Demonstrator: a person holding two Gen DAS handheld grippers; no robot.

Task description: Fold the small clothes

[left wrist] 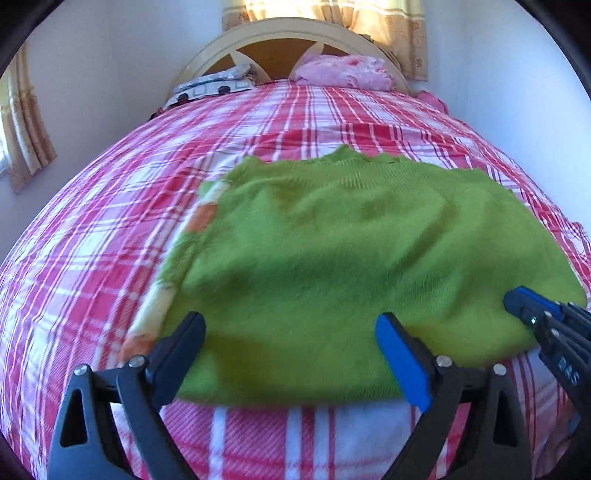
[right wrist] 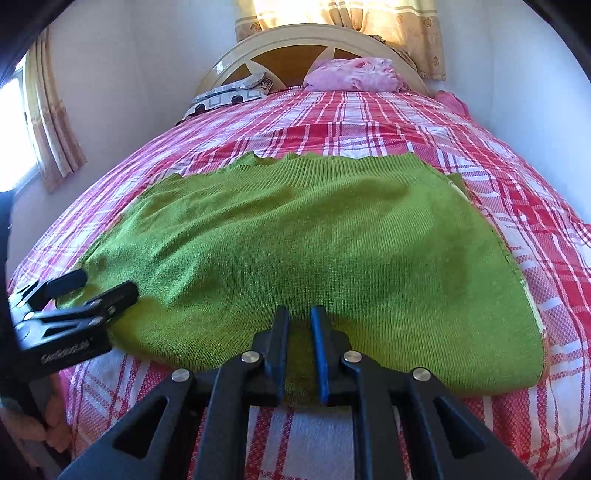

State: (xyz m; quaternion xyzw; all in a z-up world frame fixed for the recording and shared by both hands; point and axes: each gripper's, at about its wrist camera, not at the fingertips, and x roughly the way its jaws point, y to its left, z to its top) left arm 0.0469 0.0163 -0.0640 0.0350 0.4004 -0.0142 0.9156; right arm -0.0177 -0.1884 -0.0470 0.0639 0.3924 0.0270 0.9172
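folding a green sweater [right wrist: 314,240] on the plaid bed [right wrist: 535,229]
right gripper [right wrist: 300,317] clamped on its near hem; left gripper [left wrist: 291,325] spread wide, holding nothing.

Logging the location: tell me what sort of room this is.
A bedroom, most likely. A bed with a red plaid cover fills the view, a curved headboard and a pink pillow stand at its far end, and curtains hang behind.

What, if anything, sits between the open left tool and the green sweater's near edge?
Nothing visible. The left tool stands open right over the near edge of the green sweater, only plaid bedspread around it.
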